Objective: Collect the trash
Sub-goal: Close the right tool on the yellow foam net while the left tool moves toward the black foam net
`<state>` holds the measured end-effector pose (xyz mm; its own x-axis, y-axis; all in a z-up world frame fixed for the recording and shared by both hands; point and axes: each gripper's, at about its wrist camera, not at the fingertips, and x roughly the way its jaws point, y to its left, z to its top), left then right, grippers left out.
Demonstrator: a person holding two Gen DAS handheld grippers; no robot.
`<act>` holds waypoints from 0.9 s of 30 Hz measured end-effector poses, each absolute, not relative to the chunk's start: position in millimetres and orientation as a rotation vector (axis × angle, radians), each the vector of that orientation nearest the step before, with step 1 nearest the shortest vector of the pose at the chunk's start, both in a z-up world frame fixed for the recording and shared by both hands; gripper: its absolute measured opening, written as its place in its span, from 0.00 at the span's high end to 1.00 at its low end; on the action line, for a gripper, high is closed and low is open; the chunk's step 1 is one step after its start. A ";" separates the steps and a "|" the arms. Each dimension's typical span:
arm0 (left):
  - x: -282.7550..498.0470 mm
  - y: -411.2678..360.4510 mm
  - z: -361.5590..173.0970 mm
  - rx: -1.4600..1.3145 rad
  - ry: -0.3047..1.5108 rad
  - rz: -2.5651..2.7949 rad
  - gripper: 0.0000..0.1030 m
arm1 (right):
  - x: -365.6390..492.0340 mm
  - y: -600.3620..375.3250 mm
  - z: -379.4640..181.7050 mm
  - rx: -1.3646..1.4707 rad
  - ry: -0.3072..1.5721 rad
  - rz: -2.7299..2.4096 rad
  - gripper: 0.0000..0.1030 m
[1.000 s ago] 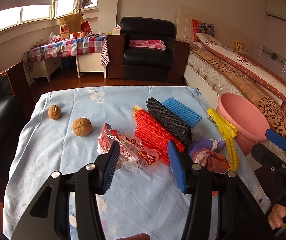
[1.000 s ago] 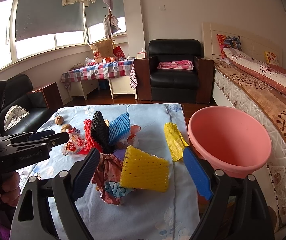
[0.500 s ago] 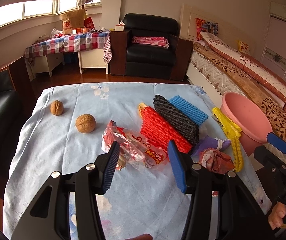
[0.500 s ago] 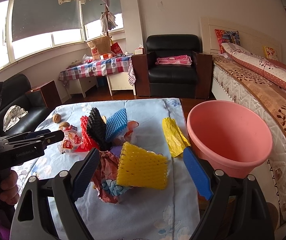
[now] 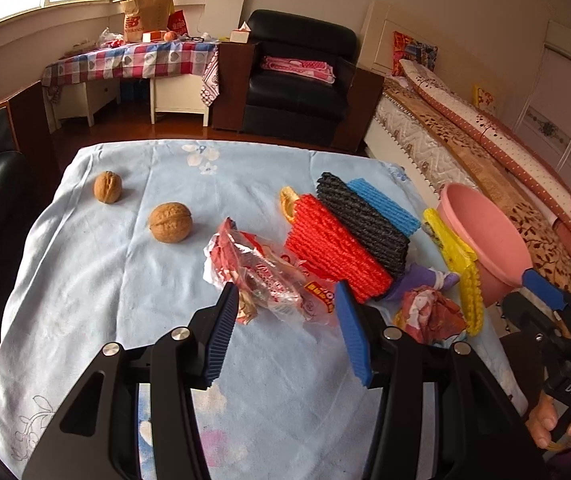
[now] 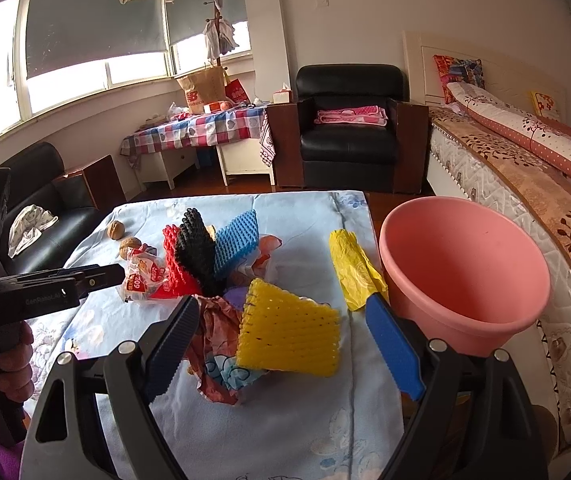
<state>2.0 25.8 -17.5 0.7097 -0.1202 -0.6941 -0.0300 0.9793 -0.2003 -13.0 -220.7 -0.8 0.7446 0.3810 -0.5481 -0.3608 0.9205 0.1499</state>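
White "DAS" lettering on right gripper (image 5: 541, 292)

Home bedrm/living rm: bed (image 6: 525, 168), armchair (image 6: 349, 136), checked-cloth table (image 6: 205, 128).

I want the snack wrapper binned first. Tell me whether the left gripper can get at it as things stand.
Probably yes. The left gripper is open, with the crumpled snack wrapper lying just ahead of its fingertips on the blue cloth. Nothing lies across it; the red foam net sits beside it.
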 end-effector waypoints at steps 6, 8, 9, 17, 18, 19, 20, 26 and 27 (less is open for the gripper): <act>9.1 10.5 -20.2 -0.188 0.803 -0.115 0.51 | -10.7 -218.0 -4.1 0.026 0.617 0.419 0.20; 13.4 6.8 -24.4 -0.181 0.821 -0.113 0.51 | -10.1 -217.0 -4.8 0.025 0.619 0.420 0.20; 15.9 5.9 -27.2 -0.179 0.830 -0.107 0.54 | -9.7 -217.4 -5.5 0.026 0.621 0.421 0.20; 23.5 14.0 -39.2 -0.229 0.879 -0.080 0.91 | -8.2 -218.6 -7.3 0.028 0.633 0.424 0.21; 22.9 15.2 -38.5 -0.233 0.874 -0.081 0.94 | -7.6 -218.5 -7.3 0.029 0.635 0.425 0.22; 22.2 15.8 -37.1 -0.236 0.868 -0.085 0.95 | -7.0 -218.7 -7.4 0.030 0.637 0.426 0.22; 20.6 16.4 -35.6 -0.237 0.859 -0.090 0.96 | -6.7 -219.3 -7.5 0.033 0.638 0.426 0.24; 14.5 18.6 -24.5 -0.231 0.810 -0.123 0.98 | -2.7 -214.7 -9.3 0.024 0.667 0.441 0.30; 13.8 19.4 -23.7 -0.232 0.807 -0.124 0.98 | -0.9 -211.2 -9.5 0.012 0.673 0.446 0.32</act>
<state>13.8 19.4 -23.7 0.6860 -0.1978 -0.7002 0.0215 0.9674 -0.2523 -0.9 -211.2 -9.5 0.6913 0.4033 -0.5996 -0.3953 0.9057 0.1533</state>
